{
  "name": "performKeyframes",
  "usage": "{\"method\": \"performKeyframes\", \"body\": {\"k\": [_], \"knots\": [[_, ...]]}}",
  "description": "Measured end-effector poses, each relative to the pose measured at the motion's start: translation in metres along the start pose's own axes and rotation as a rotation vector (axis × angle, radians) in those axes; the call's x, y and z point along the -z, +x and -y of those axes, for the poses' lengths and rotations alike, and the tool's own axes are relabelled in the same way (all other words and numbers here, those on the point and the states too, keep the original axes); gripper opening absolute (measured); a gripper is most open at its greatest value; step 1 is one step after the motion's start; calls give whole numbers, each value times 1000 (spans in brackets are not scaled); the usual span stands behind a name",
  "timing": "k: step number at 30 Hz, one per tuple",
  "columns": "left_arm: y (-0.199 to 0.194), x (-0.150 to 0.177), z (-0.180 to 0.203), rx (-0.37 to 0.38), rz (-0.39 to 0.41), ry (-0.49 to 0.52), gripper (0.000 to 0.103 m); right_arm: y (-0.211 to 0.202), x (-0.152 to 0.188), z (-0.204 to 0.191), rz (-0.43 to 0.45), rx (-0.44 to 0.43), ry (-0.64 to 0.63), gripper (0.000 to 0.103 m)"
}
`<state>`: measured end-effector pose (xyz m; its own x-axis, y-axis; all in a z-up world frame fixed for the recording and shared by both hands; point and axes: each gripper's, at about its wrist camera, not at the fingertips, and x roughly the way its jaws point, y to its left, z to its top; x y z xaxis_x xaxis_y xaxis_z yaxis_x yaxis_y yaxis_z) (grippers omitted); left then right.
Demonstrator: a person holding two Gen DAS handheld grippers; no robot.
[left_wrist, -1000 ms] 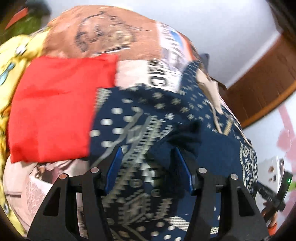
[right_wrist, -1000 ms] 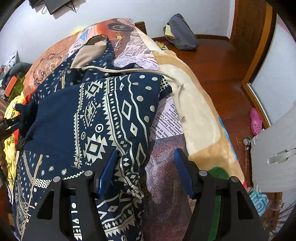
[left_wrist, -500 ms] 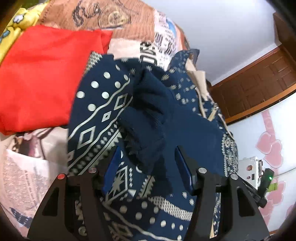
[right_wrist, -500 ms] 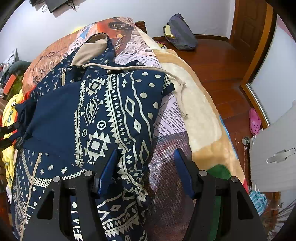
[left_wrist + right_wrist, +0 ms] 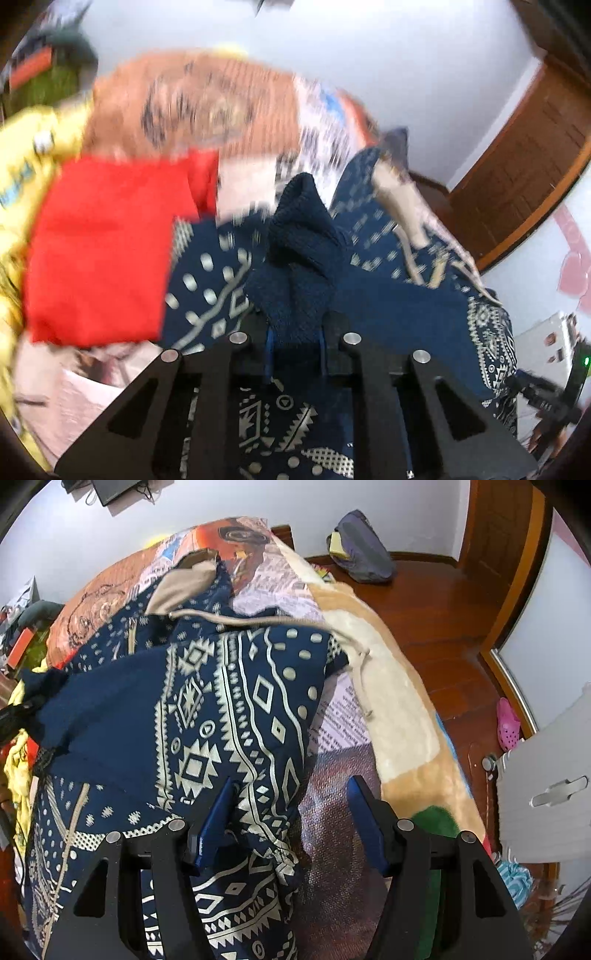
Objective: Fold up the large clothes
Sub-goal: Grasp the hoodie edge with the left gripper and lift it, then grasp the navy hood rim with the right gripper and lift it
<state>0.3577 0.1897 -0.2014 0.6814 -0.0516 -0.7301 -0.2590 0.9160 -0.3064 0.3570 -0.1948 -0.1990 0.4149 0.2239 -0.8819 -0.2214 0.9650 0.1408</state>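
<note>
Hoodie sleeve-fold in hand: our left gripper is closing on its ribbed cuff, our right gripper gapes wide at its hem; next, we judge, carry the cuff across its patterned body.

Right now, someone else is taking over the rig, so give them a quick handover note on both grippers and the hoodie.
Left gripper: jaws closing on the plain navy cuff of the hoodie sleeve, cuff bunched between them.
Right gripper: open, holding nothing, over the hoodie's right edge.
Patterned navy hoodie: spread on the bed blanket, hood toward the far wall, one sleeve already folded across the body.
A folded red garment lies beside it.
Left to do: lay the gripped sleeve in, then fold the body.
</note>
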Motion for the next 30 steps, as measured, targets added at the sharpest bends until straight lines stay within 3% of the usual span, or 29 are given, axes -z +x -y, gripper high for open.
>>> {"method": "performKeyframes", "body": {"k": [5,13,16,21,26,30], "knots": [[-34,-2,6,-66,60,82,17,-4,-5,-4,21,5,-10,59],[-5,25,-12,-179,-80,112,19,17,1,-9,-26,21,-37,60],[0,38,-18,-233,-105,143,28,16,1,-8,-26,24,-43,60],[2,54,-32,-323,-121,215,57,15,2,-8,-29,28,-49,60],[-17,52,-42,-352,-103,264,69,9,0,-11,-23,44,-63,60],[-37,42,-38,-368,-68,307,71,-8,-8,-20,29,73,-100,60]]}}
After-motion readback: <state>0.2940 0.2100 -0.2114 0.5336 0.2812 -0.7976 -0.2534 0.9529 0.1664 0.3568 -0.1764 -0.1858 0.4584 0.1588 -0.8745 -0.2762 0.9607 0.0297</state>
